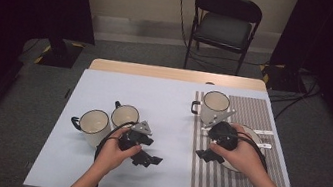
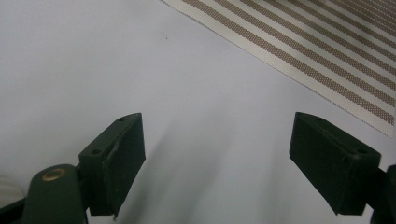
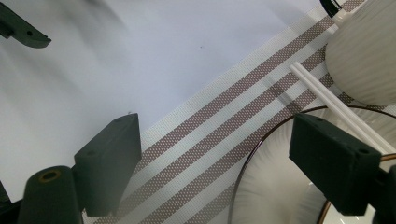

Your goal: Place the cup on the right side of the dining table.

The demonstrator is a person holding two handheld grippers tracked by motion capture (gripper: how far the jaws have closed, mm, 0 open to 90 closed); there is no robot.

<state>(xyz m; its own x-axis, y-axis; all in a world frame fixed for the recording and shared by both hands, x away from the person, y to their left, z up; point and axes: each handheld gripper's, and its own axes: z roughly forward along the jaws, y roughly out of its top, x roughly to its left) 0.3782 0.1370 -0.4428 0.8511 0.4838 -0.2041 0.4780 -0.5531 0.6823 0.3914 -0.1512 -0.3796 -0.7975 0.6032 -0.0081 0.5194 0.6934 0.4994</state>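
The right gripper (image 3: 210, 154) is held with fingers spread and empty over the dark-rimmed white ribbed plate (image 3: 275, 186), the white chopsticks (image 3: 327, 100) lying just beyond them, seemingly for lifting, while the left gripper (image 2: 215, 158), likewise spread, is parked over bare bench (image 2: 93, 60).

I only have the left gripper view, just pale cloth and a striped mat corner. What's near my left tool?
Observer: A mug and a second mug stand side by side just left of the left tool.
Operator: What's farther right?
Observer: A third mug, a plate, and white chopsticks lying across the plate's rim.
Operator: And my right tool?
Observer: The right tool is open at the plate's edge, holding nothing.
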